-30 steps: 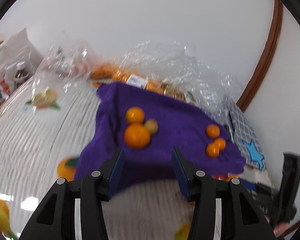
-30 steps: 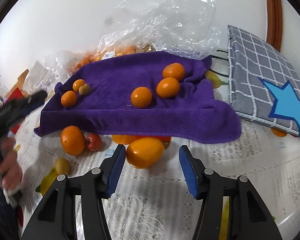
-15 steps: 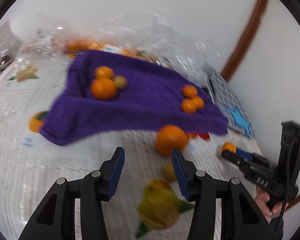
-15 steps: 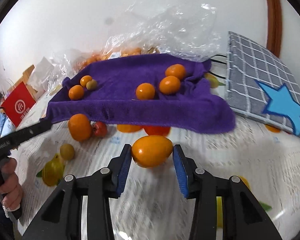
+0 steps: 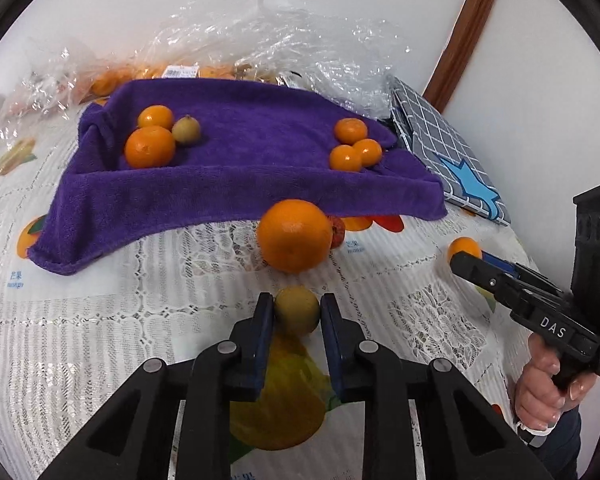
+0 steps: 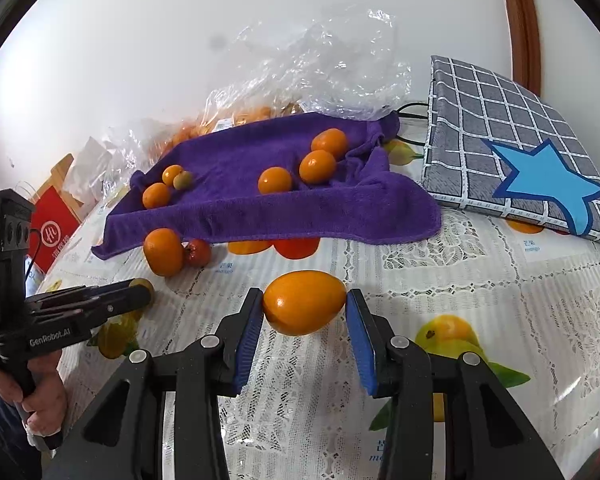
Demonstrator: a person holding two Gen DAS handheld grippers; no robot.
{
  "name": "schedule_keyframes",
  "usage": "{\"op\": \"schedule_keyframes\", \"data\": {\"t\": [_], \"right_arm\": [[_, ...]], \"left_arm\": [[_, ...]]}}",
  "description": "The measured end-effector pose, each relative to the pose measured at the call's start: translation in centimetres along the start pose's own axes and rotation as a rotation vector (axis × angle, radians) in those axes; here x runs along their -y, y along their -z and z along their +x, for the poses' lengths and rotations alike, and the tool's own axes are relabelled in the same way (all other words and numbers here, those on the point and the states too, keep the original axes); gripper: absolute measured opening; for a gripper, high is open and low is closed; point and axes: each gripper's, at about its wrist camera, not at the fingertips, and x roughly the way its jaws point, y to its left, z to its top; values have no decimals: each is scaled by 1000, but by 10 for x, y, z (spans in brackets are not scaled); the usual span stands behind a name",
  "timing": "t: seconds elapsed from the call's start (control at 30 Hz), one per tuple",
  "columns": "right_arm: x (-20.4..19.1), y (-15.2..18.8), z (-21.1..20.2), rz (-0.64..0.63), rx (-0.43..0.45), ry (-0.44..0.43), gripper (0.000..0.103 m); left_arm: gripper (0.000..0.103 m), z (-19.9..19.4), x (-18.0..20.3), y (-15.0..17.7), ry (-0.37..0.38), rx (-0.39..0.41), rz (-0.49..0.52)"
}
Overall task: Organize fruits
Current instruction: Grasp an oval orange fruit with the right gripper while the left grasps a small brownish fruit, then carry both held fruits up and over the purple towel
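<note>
Left wrist view: left gripper pinching a small yellow-green fruit on the lace tablecloth, a large orange just beyond, before the purple towel

Right wrist view: right gripper clamped on an oval orange fruit between both pads — near the towel's front edge

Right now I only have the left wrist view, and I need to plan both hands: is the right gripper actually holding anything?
Observer: Yes. The right gripper is closed on an oval orange fruit, with a pad at each end.
Operator: Good. My left gripper has the small yellowish fruit. Is there anything on its side I can't see?
Observer: A red box with a white logo stands at the table's edge on that side.
</note>
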Motion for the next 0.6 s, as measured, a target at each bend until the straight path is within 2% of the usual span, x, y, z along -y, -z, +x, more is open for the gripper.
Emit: {"op": "schedule_keyframes", "data": {"t": [0.27, 0.47, 0.6], "right_arm": [[4, 1, -3, 20, 12, -15, 42], [4, 2, -3, 23, 16, -16, 42], [4, 2, -3, 24, 19, -13, 42]], "left_arm": [[23, -10, -30, -11, -28, 76, -70], [23, -17, -45, -8, 9, 118, -136], [23, -22, -47, -8, 0, 146, -150]]}}
